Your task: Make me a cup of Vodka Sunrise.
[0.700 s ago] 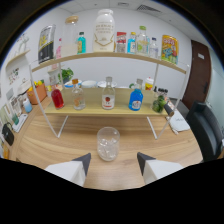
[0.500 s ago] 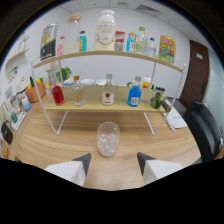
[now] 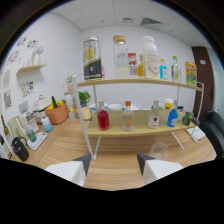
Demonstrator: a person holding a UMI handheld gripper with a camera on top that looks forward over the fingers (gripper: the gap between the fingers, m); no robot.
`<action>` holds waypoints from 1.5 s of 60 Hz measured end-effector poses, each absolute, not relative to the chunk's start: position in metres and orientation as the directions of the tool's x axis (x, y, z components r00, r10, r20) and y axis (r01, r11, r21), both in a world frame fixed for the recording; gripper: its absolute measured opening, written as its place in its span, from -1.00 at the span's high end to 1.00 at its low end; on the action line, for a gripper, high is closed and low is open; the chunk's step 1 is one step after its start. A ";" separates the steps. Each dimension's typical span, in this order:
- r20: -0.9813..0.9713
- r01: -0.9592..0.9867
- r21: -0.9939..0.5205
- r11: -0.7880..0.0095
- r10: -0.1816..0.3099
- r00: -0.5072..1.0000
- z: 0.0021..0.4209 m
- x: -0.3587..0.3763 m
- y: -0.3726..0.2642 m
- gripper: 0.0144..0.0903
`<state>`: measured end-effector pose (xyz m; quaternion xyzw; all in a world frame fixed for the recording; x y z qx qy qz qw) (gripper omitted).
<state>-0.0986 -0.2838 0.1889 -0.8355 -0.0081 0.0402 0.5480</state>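
Gripper (image 3: 114, 162): fingers spread, nothing between them. Clear rounded drinking glass (image 3: 159, 150), upright on wooden table (image 3: 115, 167); red-liquid bottle (image 3: 103, 119) on lower shelf.

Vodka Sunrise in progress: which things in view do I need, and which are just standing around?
For the job:
- empty glass on the table, ahead of the open gripper and off to one side
- red bottle, lower shelf
- clear bottle beside it

Just standing about:
- blue bottle
- black canister, top shelf
- orange pot
- black kettle
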 end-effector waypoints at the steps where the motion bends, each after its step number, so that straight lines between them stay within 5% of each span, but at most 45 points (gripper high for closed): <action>1: -0.060 -0.030 -0.919 -0.393 0.064 0.996 0.190 -0.103 -0.279 -0.88; 26: -0.033 -0.010 -0.954 -0.299 0.073 0.997 0.206 -0.144 -0.144 -0.78; 45: 0.003 0.025 -0.950 -0.311 0.070 0.998 0.187 -0.142 -0.103 0.42; 70: 0.011 0.043 -0.969 -0.242 0.134 0.991 0.213 -0.143 -0.131 0.48; 90: -0.017 0.014 -0.953 -0.304 0.101 0.995 0.178 -0.087 -0.207 0.48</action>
